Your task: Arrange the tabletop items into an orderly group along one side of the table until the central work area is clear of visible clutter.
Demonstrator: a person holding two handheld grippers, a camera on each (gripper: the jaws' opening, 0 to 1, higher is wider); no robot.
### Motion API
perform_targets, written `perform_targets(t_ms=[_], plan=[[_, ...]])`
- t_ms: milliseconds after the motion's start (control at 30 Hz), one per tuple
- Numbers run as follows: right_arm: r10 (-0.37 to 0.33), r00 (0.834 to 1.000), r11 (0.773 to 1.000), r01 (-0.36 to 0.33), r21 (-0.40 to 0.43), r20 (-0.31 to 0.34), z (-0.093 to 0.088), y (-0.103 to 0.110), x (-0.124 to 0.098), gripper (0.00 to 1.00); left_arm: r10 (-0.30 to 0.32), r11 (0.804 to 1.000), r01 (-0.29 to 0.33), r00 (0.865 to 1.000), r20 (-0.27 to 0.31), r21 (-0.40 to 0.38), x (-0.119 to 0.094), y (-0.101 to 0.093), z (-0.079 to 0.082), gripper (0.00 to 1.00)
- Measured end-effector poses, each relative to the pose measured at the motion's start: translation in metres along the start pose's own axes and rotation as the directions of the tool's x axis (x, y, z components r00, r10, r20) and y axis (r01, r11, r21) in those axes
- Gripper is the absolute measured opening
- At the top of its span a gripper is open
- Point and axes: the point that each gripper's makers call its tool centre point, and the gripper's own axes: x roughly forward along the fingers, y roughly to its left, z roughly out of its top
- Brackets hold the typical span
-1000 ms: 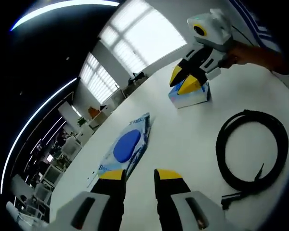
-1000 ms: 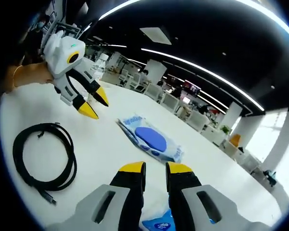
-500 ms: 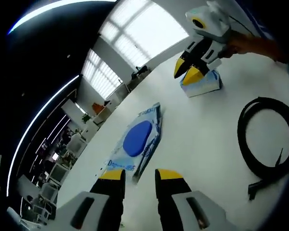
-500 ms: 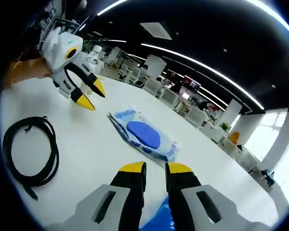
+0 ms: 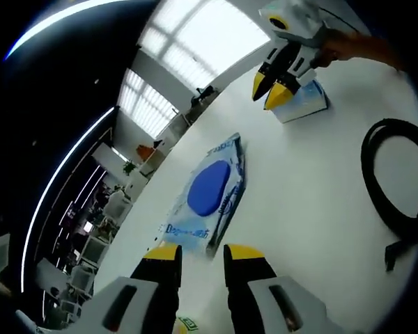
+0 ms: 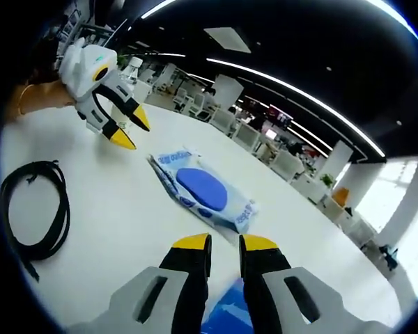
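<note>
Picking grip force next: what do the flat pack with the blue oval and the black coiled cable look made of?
The wipes pack looks like soft glossy plastic film, wrinkled at its edges, with a blue oval flap. The cable looks like matte rubber or plastic sheathing, bending in loose loops.

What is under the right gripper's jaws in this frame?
A small blue-and-white packet lies on the white table right below the right gripper. In the right gripper view only its blue corner shows; the jaws cover the rest.
</note>
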Motion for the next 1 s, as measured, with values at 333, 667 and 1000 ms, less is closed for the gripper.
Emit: perform_targets(t_ms=[333,667,1000], plan=[[0.007,1.000,1.000,-0.007,-0.023,-0.011,0.001,-0.001,0.008,0.14,-0.019,0.997,0.021,1.000,-0.022,0.075,0.005,-0.006,0.003,0.23],[0.034,0.997,0.992,-0.042,-0.115,-0.070,-0.010,-0.005,0.028,0.14,-0.069,0.996,0.071,0.997,-0.042,0.051,0.023,-0.001,-0.003,0.23],[0.057,0.996,0.995,-0.062,-0.076,-0.063,-0.008,-0.012,0.046,0.14,-0.094,0.994,0.097,0.993,-0.065,0.049,0.035,-0.004,0.000,0.23]])
